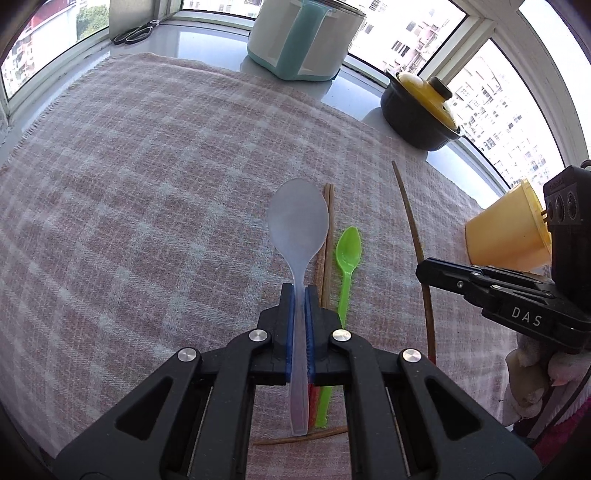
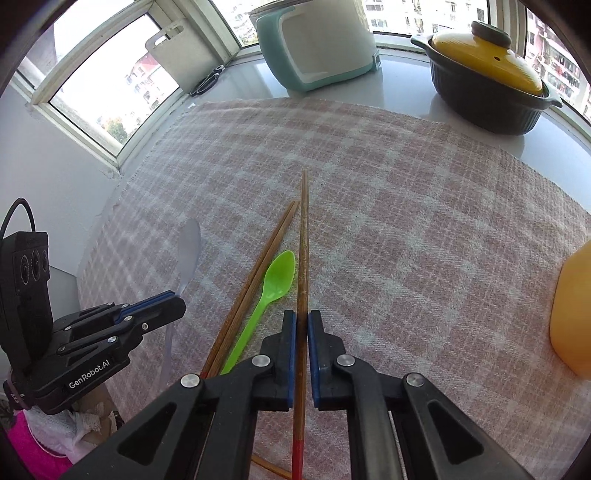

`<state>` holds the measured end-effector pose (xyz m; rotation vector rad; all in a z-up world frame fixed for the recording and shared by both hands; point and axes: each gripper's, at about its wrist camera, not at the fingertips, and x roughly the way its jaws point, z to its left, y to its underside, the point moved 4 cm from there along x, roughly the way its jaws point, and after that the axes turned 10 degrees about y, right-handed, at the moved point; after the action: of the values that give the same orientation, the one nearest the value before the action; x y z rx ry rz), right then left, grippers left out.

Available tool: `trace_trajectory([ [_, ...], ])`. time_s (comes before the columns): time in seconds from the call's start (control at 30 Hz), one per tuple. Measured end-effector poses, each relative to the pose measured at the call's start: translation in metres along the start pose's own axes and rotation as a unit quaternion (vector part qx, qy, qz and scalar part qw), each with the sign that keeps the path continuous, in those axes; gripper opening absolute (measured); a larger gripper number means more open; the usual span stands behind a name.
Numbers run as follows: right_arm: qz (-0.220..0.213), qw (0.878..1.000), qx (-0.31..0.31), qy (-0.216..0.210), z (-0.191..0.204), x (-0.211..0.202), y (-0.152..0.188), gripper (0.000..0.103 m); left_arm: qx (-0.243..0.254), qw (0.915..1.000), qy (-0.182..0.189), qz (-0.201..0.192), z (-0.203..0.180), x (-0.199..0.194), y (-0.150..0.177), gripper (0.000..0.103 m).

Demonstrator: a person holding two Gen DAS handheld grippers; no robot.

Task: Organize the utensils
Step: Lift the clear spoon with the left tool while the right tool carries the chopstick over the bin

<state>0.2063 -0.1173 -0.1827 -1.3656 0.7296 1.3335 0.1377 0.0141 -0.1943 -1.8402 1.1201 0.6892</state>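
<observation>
Sunlit windows curve round the far side of a grey counter, and a pink-and-white checked cloth (image 1: 155,177) covers most of it. Beyond the cloth's far edge stand a white and teal cooker (image 1: 306,40) and a dark pot with a yellow lid (image 1: 419,110); black-handled scissors (image 1: 135,34) lie near the far left corner by the window frame, with a white cutting board (image 2: 173,55) leaning against the glass behind them.

Left gripper (image 1: 300,295) is clenched on the handle of a translucent spoon (image 1: 298,218), whose bowl points forward over the middle of the cloth. Just to the right of it, a pair of wooden chopsticks (image 1: 327,240) lies on the cloth, side by side and touching, with a green spoon (image 1: 347,258) beside them, bowl towards the far edge.

Right gripper (image 2: 302,317) is clamped on a single wooden chopstick (image 2: 303,236) with a red end near the camera; this stick runs forward past the green spoon's bowl, close alongside it. From the left wrist view the same stick shows as a long curved line near the cloth's right side.

At the right edge of the cloth an orange-yellow cup (image 1: 506,232) sits tipped, its rim turned towards the right gripper. Another chopstick (image 1: 301,439) lies crosswise at the near edge, partly hidden beneath the left gripper.
</observation>
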Motion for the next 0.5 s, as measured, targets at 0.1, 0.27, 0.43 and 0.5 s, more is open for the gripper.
trace_trajectory([
  [0.1,-0.021,1.000,0.004,-0.004,-0.005,-0.020,0.001,0.004,0.010,0.9998,0.010,-0.013,-0.016,-0.008,-0.006,0.004],
  [0.27,-0.056,0.998,0.014,-0.007,-0.015,-0.053,0.003,0.003,0.027,0.9987,0.027,-0.033,-0.043,-0.019,-0.014,0.004],
  [0.43,-0.090,0.996,0.021,-0.012,-0.027,-0.090,0.008,0.004,0.042,0.9969,0.047,-0.046,-0.071,-0.028,-0.020,0.004],
  [0.5,-0.104,0.994,0.026,-0.013,-0.035,-0.105,0.011,0.004,0.050,0.9961,0.052,-0.051,-0.083,-0.030,-0.022,0.004],
])
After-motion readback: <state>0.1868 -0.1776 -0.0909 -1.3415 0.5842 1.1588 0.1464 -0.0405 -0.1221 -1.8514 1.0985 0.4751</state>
